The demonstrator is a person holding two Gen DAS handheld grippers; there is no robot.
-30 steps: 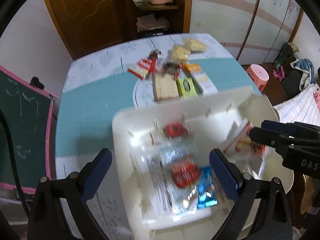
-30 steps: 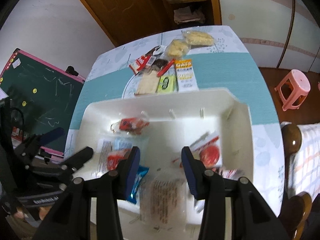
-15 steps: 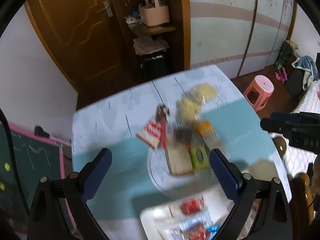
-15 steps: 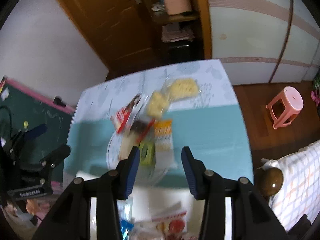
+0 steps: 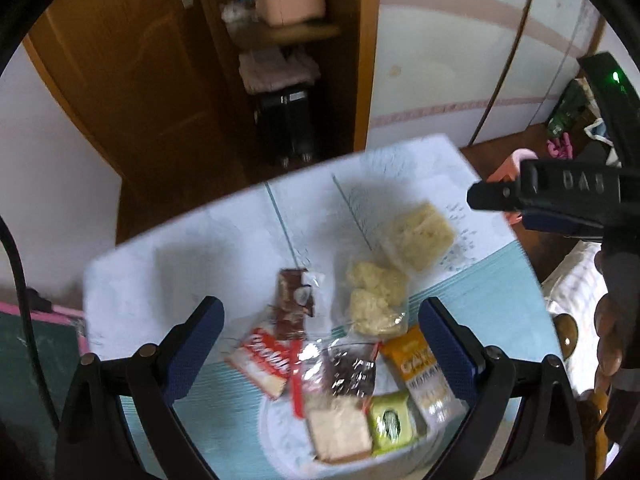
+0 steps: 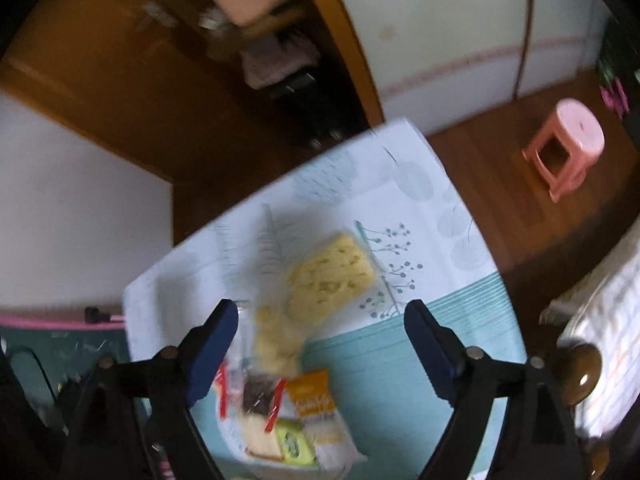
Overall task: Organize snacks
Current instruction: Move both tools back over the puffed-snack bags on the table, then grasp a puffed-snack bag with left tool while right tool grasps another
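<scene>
Blue-padded left gripper [image 5: 320, 344]: jaws spread wide, nothing between the pads; it hangs above the snack pile.
Right gripper [image 6: 320, 346]: jaws opening, nothing between them; it hangs over the far end of the pile.
Snacks: loose on the table [image 5: 192, 256], overlapping.
Red-and-white packet [image 5: 264, 360]: at the left of the pile.
Brown wrapper [image 5: 294, 300]: just beyond it.
Orange packet [image 5: 416, 360]: right side, touching the green packet [image 5: 390, 420].
Yellow cake packs [image 6: 330, 274]: farthest from the camera, in clear bags.
Pink stool [image 6: 566, 148]: on the floor, well apart.
</scene>
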